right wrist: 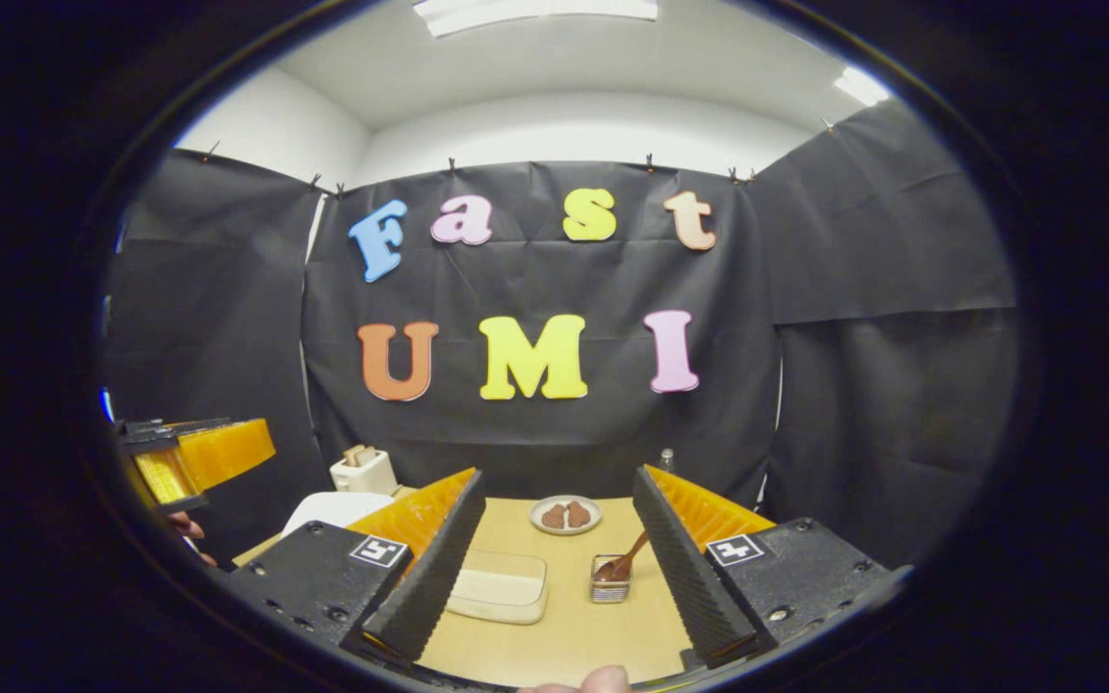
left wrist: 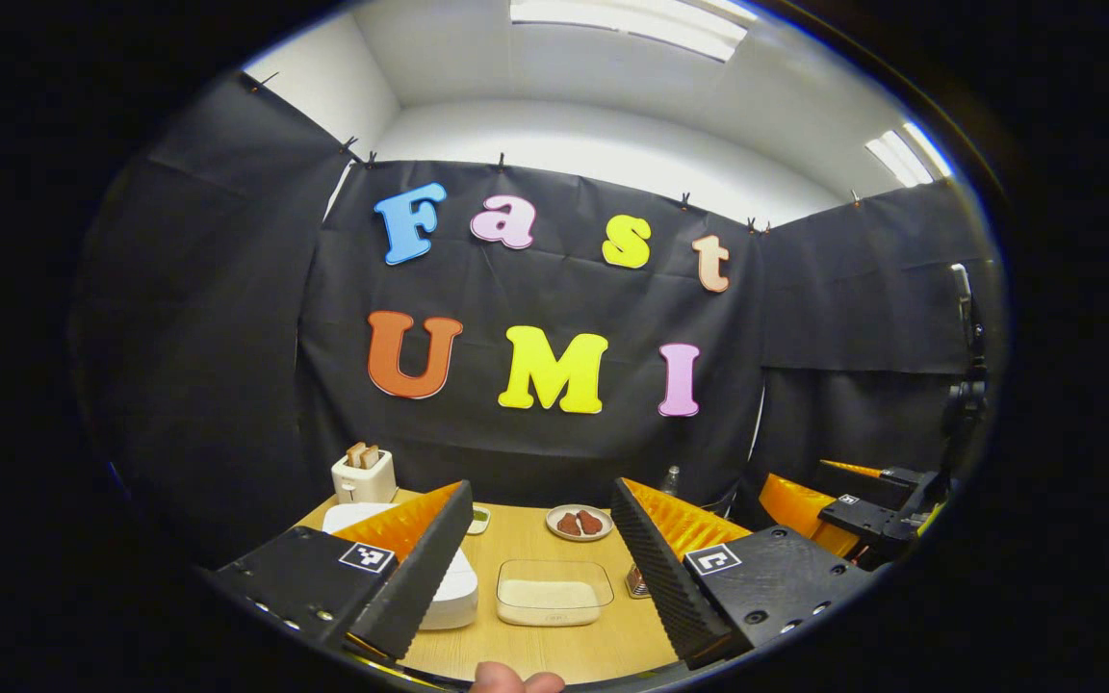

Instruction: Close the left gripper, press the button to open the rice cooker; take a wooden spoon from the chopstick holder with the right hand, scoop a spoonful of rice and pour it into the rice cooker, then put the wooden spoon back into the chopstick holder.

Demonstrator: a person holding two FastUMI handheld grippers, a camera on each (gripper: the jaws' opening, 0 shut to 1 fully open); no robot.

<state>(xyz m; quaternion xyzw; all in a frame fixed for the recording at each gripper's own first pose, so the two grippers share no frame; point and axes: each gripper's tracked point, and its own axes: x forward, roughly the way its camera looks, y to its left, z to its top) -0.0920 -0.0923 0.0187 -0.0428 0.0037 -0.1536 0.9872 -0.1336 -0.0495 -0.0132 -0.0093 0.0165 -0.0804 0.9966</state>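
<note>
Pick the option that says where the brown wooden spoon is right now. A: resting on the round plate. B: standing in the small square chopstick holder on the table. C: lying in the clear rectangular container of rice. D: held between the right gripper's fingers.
B: in the right gripper view the brown wooden spoon stands in the small square chopstick holder, and the open right gripper holds nothing.

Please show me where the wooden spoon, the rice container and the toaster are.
wooden spoon (right wrist: 633,550): right gripper view, on its handle.
rice container (left wrist: 554,594): left gripper view, on the rice inside.
toaster (left wrist: 363,478): left gripper view, on its front.
</note>
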